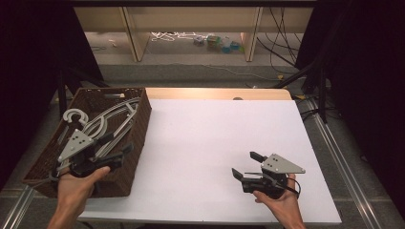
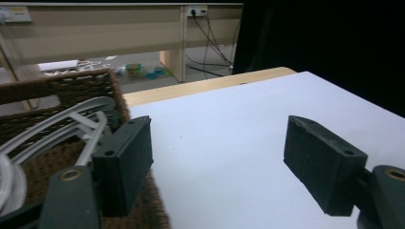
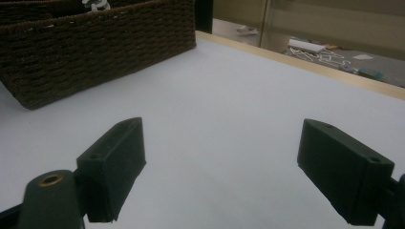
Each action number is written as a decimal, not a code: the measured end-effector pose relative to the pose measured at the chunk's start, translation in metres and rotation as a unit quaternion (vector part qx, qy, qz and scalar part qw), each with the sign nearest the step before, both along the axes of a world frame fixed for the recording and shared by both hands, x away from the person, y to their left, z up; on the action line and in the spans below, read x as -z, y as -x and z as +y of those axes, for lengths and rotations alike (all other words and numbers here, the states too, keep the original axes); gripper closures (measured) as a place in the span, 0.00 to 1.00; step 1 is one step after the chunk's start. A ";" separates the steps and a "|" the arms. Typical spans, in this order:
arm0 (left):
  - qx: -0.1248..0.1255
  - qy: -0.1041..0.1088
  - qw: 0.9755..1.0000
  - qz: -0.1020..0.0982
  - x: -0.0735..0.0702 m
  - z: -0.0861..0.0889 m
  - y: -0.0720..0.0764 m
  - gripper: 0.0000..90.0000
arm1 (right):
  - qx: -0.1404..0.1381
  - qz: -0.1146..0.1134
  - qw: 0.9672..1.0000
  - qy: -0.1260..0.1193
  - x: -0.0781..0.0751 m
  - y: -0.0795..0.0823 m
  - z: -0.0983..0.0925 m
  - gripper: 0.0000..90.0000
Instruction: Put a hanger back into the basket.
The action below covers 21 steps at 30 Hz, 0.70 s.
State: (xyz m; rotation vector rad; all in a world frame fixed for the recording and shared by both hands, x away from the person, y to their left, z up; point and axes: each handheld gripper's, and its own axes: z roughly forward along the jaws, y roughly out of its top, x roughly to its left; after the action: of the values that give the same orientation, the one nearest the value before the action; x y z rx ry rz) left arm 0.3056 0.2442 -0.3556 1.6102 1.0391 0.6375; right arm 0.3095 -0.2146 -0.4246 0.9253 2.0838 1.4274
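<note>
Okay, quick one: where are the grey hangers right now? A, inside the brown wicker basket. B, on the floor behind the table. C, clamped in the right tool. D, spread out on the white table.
A: the hangers lie piled inside the basket at the table's left edge, with the left tool open above it, gripping nothing.

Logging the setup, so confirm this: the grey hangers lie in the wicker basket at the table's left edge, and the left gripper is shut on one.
Not quite: the left gripper is open, holding nothing, per the left gripper view. The grey hangers do lie in the wicker basket.
</note>
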 end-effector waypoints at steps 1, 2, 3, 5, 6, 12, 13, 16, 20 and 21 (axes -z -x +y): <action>0.005 0.000 1.000 -0.002 0.002 -0.004 0.001 0.27 | 0.000 -0.002 1.000 -0.002 0.000 0.000 0.000 0.19; 0.008 -0.002 1.000 0.000 0.004 -0.008 0.002 0.27 | 0.000 -0.001 1.000 -0.003 0.000 0.000 0.001 0.19; 0.012 0.000 1.000 -0.001 0.007 -0.012 0.003 0.27 | 0.000 0.001 1.000 -0.001 0.000 0.001 0.001 0.19; 0.020 -0.005 1.000 -0.003 0.012 -0.019 0.005 0.27 | -0.002 0.000 1.000 -0.001 0.000 0.001 0.001 0.19; 0.022 -0.007 1.000 -0.004 0.014 -0.022 0.006 0.27 | -0.004 -0.001 1.000 -0.003 0.000 0.002 0.001 0.19; 0.028 -0.020 0.999 -0.010 0.024 -0.035 0.010 0.25 | -0.007 0.006 1.000 -0.006 0.000 0.006 0.003 0.19; 0.029 -0.023 0.999 -0.012 0.025 -0.037 0.012 0.25 | -0.003 -0.002 1.000 -0.005 0.000 0.006 0.002 0.19; 0.034 -0.014 0.999 -0.019 0.030 -0.044 0.016 0.25 | -0.003 -0.010 1.000 -0.008 0.000 0.007 0.002 0.19; 0.044 -0.037 0.998 -0.015 0.038 -0.053 0.018 0.25 | -0.002 -0.001 1.000 -0.013 0.000 0.011 0.001 0.19; 0.046 -0.039 0.998 -0.012 0.040 -0.055 0.018 0.25 | -0.003 0.000 1.000 -0.013 0.000 0.012 0.001 0.19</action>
State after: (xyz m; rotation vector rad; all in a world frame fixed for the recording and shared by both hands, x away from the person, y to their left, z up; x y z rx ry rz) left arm 0.2876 0.1895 -0.3960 1.7043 0.9268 0.6417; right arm 0.2975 -0.2138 -0.4241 0.9287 2.0743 1.4607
